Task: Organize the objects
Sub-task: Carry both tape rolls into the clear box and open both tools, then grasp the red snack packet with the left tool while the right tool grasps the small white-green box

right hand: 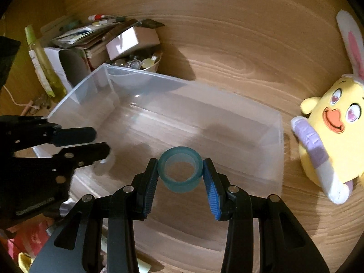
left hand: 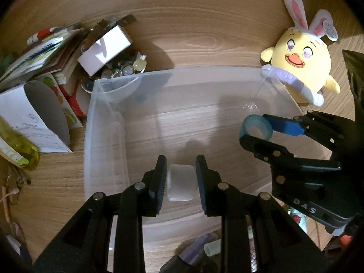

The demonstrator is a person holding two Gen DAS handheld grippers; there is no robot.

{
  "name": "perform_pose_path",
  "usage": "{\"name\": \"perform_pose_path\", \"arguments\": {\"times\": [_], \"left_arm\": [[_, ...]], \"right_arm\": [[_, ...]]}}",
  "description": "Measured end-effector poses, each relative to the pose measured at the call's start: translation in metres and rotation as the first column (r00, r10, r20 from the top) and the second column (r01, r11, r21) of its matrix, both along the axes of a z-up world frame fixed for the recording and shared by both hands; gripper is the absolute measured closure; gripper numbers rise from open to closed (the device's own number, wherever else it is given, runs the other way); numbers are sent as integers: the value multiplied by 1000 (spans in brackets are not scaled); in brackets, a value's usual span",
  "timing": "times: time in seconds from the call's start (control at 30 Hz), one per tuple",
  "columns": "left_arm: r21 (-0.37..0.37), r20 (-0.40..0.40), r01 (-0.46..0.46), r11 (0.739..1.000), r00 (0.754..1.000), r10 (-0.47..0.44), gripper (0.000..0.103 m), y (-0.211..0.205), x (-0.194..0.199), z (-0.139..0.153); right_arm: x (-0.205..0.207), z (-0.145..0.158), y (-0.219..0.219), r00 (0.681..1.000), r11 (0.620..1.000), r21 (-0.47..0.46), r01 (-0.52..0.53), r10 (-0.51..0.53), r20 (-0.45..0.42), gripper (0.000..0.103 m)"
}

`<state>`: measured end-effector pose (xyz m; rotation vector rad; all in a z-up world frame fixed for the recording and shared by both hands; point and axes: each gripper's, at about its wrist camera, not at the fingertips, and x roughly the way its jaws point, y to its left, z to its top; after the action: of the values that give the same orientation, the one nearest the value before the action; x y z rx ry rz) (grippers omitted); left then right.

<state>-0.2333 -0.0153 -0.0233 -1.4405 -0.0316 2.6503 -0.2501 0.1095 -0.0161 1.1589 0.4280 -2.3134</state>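
We are working over a clear bin (right hand: 278, 136) on a wooden table (right hand: 227, 45).
Our left gripper (left hand: 181, 179) is clasping a white block (left hand: 180, 186); our right gripper (right hand: 180, 174) is gripping a tape roll (right hand: 179, 173), with a plush chick (right hand: 329, 136) sitting beside the bin.

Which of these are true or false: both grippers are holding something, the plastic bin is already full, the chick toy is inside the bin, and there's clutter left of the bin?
1. Both grippers hold something. True: the right gripper grips a teal tape roll, the left gripper a white block.
2. The clear bin is full. False: only its bare floor shows.
3. The yellow chick plush sits inside the bin. False: it lies on the table beside the bin's corner.
4. A pile of books and boxes lies left of the bin. True.
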Motion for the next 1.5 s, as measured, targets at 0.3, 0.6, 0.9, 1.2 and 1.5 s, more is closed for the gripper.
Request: {"name": "perform_pose_path", "arguments": {"times": [0.3, 0.6, 0.9, 1.2, 1.5], "left_arm": [[16, -106, -9, 1000, 994, 11, 41, -8, 29, 39], [-14, -295, -53, 999, 954, 46, 13, -17, 99, 88], [-17, -330, -72, 997, 942, 62, 6, -18, 160, 82], [12, -229, -92, 996, 969, 92, 6, -19, 189, 36], [12, -146, -92, 996, 985, 93, 6, -16, 208, -8]], "right_arm": [[17, 28, 11, 995, 999, -22, 27, -29, -99, 46], [79, 80, 42, 963, 991, -130, 29, -62, -261, 20], [145, 79, 76, 954, 977, -212, 9, -72, -292, 20], [182, 40, 97, 974, 973, -229, 29, -79, -210, 20], [195, -9, 109, 996, 963, -263, 61, -77, -51, 20]]}}
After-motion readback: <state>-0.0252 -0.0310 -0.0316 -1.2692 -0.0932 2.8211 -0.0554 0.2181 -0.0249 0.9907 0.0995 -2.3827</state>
